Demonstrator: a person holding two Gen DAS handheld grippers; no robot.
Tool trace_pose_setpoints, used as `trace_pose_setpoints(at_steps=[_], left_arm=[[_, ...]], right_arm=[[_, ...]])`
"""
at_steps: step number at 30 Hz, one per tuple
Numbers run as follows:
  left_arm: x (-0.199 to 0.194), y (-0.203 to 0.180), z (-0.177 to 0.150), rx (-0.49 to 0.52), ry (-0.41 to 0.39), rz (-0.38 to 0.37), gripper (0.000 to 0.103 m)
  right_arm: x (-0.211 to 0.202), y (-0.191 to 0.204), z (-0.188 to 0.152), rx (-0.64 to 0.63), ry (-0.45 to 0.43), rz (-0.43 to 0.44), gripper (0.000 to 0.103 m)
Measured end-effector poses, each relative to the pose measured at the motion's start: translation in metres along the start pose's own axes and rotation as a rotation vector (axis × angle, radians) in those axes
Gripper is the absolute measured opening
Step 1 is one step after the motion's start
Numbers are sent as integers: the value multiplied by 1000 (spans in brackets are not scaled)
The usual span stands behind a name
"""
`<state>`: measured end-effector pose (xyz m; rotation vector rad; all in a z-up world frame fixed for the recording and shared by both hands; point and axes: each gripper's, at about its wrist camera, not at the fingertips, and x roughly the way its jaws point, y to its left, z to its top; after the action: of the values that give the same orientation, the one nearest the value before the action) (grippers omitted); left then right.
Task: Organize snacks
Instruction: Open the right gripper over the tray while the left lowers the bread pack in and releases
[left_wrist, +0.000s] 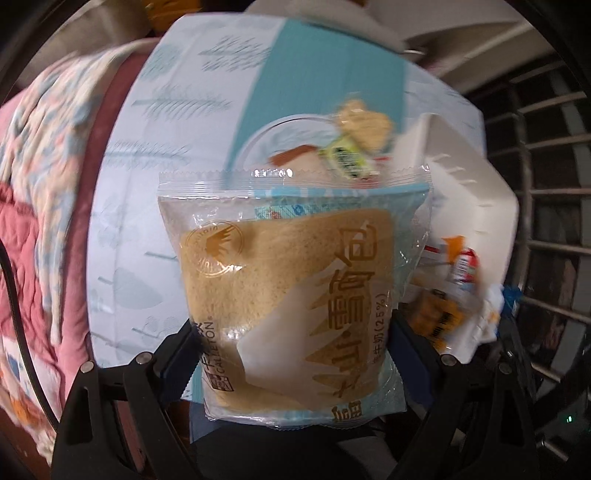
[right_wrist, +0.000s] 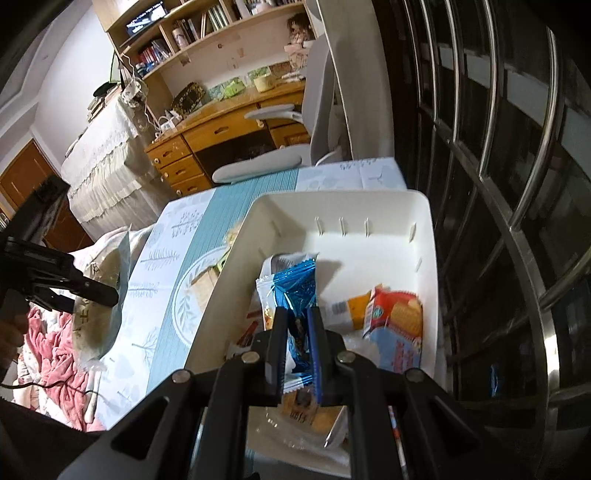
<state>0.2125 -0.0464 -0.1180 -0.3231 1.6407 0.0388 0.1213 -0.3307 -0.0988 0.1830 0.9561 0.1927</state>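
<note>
My left gripper is shut on a clear-wrapped bread package, jaws wide, one on each side of it. It hangs above the pale blue tablecloth. In the right wrist view this left gripper holds the bread package in the air, left of the table. My right gripper is shut on a blue foil snack packet over the white bin. The bin holds a red cracker packet and an orange packet.
A clear plate with small snacks sits on the cloth beside the white bin. Metal window bars run along the right. A pink blanket lies left of the table. A grey chair and wooden desk stand behind.
</note>
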Motion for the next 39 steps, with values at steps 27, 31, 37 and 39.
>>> trace_pose_setpoints(at_steps=[27,31,37,39], left_arm=[[-14,-124,-37,333,-76,-218,99],[-21,-113,-38,320,-102,-240,100],[-27,-89,-45,313,-150,-237,99],[-28,-78,-48,309,-159,-234,99]], right_arm=[[-26,-35,-5,154,-125,-40,51],[-26,-27,-8,164,-119,-35,55],[-23,-13,-18,212,-80,-42,56],[-24,-9,-22,245,-70,-44,56]])
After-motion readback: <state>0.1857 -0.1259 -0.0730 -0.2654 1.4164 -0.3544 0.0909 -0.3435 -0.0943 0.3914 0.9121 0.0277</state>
